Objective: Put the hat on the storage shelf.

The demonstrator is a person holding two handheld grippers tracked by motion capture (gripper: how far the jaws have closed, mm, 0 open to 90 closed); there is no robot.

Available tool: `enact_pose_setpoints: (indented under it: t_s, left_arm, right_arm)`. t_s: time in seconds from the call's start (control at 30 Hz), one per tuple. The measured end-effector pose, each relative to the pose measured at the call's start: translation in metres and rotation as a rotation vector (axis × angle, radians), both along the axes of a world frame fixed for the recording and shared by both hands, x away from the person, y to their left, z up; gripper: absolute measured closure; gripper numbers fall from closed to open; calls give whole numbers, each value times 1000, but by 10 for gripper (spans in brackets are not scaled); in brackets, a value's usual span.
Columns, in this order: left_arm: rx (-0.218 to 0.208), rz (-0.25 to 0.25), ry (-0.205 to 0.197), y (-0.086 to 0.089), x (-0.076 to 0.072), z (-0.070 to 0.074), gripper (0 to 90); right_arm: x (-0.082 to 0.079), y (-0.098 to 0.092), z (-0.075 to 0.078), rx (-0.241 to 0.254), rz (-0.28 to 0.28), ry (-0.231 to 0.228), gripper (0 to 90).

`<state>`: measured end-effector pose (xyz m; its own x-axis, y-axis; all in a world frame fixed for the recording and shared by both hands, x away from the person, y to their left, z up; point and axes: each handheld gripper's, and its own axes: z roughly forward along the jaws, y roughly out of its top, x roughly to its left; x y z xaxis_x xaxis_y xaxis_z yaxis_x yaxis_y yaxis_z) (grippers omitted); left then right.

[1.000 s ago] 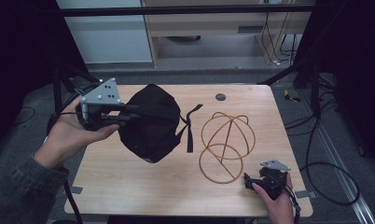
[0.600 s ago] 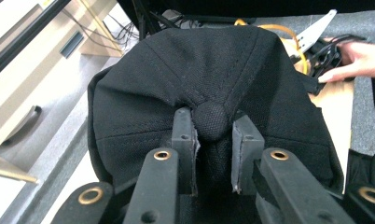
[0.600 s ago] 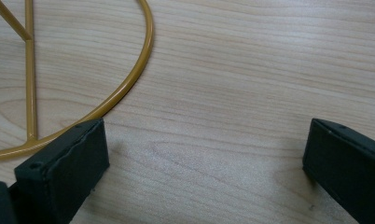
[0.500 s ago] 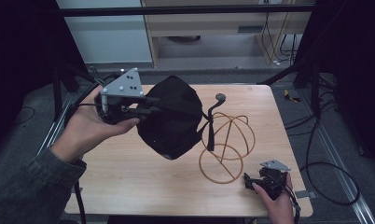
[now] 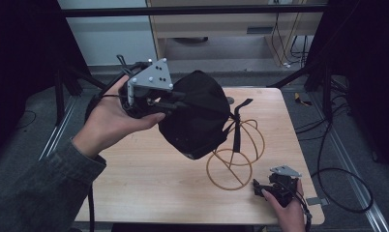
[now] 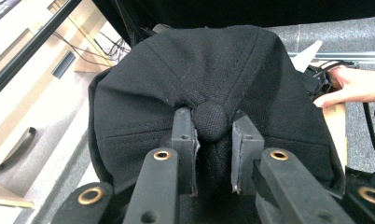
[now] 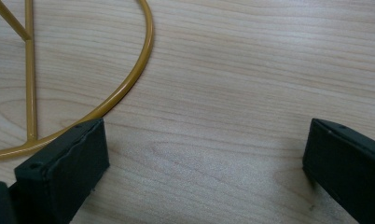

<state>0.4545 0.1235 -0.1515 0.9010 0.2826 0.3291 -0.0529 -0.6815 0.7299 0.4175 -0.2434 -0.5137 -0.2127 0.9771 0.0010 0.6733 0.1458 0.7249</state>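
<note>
Black cap (image 5: 197, 113) hangs in the air above a pale wooden table (image 5: 149, 174) that stands in a dim room, with dark frames at both sides, cables on the grey floor (image 5: 337, 125) and a light cabinet (image 5: 216, 29) behind. Its crown is pinched by the left gripper (image 5: 171, 104), whose jaws are clamped on the fabric around the top button (image 6: 210, 120), so the cap juts out ahead of the jaws and partly overlaps the gold wire stand (image 5: 236, 152) on the table. Near the table's front right corner the right gripper (image 5: 260, 186) rests low with jaws wide apart and nothing between them, just beside the stand's base ring (image 7: 106, 105).
</note>
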Motion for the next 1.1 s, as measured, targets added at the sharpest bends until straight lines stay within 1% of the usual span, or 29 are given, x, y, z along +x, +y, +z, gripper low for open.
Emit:
enact_pose_setpoints:
  t_s: [0.07, 0.23, 0.37, 0.4, 0.43, 0.47, 0.6, 0.63, 0.87, 0.9, 1.07, 1.1]
  left_arm:
    - [1, -7, -5, -6, 1, 2, 748]
    - [16, -21, 1, -20, 5, 2, 747]
    - [11, -28, 4, -33, 9, 3, 748]
    - [11, -28, 4, -33, 9, 3, 748]
    - [19, -29, 5, -35, 10, 3, 747]
    - [19, -32, 6, -39, 11, 2, 748]
    - [21, -32, 8, -45, 13, 3, 748]
    - [15, -35, 7, -47, 13, 3, 747]
    - [8, -42, 9, -56, 14, 6, 747]
    - [4, -43, 10, -58, 15, 5, 747]
    - [16, -46, 23, -66, 18, 1, 747]
    - [10, -48, 23, -68, 18, 1, 747]
  right_arm:
    - [0, 0, 0, 0, 0, 0, 4]
    - [0, 0, 0, 0, 0, 0, 4]
    - [0, 0, 0, 0, -1, 0, 4]
    - [0, 0, 0, -1, 0, 0, 4]
    - [0, 0, 0, -1, 0, 0, 4]
    - [0, 0, 0, 0, 0, 0, 4]
    - [0, 0, 0, -1, 0, 0, 4]
    - [0, 0, 0, 0, 0, 0, 4]
    - [0, 0, 0, -1, 0, 0, 4]
    - [0, 0, 0, -1, 0, 0, 4]
    - [0, 0, 0, 0, 0, 0, 4]
    - [0, 0, 0, 0, 1, -1, 4]
